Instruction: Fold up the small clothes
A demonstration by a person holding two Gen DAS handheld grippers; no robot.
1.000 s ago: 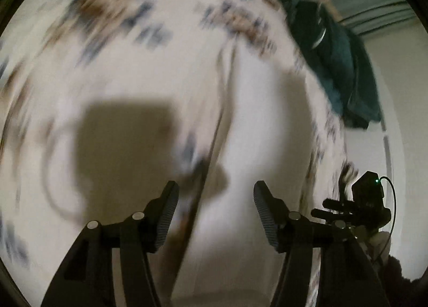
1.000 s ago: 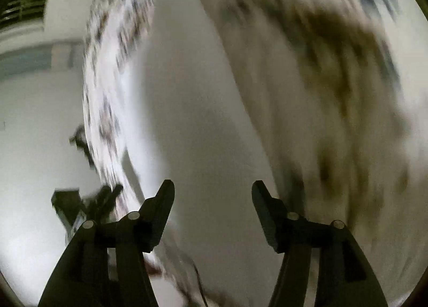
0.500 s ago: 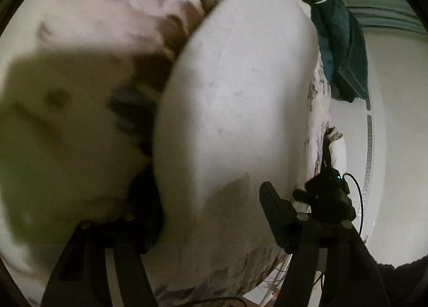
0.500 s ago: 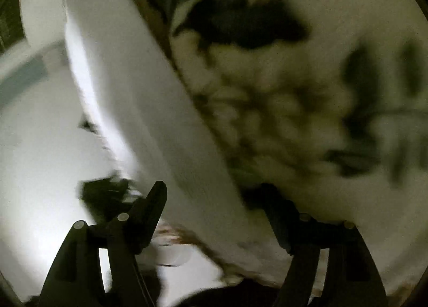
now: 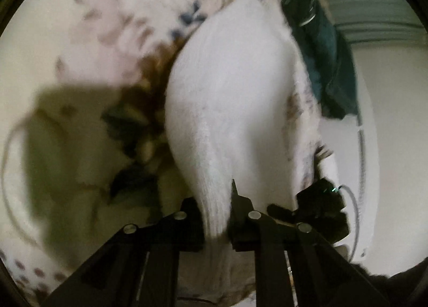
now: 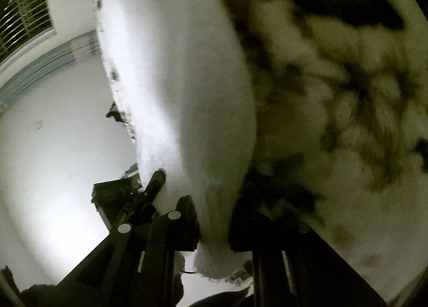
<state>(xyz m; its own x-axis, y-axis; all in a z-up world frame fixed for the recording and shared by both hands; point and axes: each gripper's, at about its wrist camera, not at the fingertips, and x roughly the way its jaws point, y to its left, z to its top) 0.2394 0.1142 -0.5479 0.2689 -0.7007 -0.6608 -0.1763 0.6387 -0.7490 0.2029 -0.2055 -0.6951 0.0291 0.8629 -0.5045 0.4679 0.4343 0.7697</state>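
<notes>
A white knitted garment (image 5: 230,98) fills the middle of the left wrist view, lying over a floral bedspread (image 5: 101,39). My left gripper (image 5: 216,222) is shut on its near edge, which bunches between the jaws. In the right wrist view the same white garment (image 6: 182,79) runs up from my right gripper (image 6: 214,229), which is shut on its other near edge. The right gripper (image 5: 318,208) also shows in the left wrist view, close on the right. The left gripper (image 6: 125,197) shows at the left in the right wrist view.
A dark teal garment (image 5: 321,47) lies on the bed's far right edge. Beyond the bed are a white floor (image 6: 53,159), a grey curtain (image 6: 40,71) and a barred window (image 6: 24,23). The bedspread (image 6: 347,93) fills the right side.
Both grippers were open over the garment; each has closed on its near edge. The two grippers now sit close together.
</notes>
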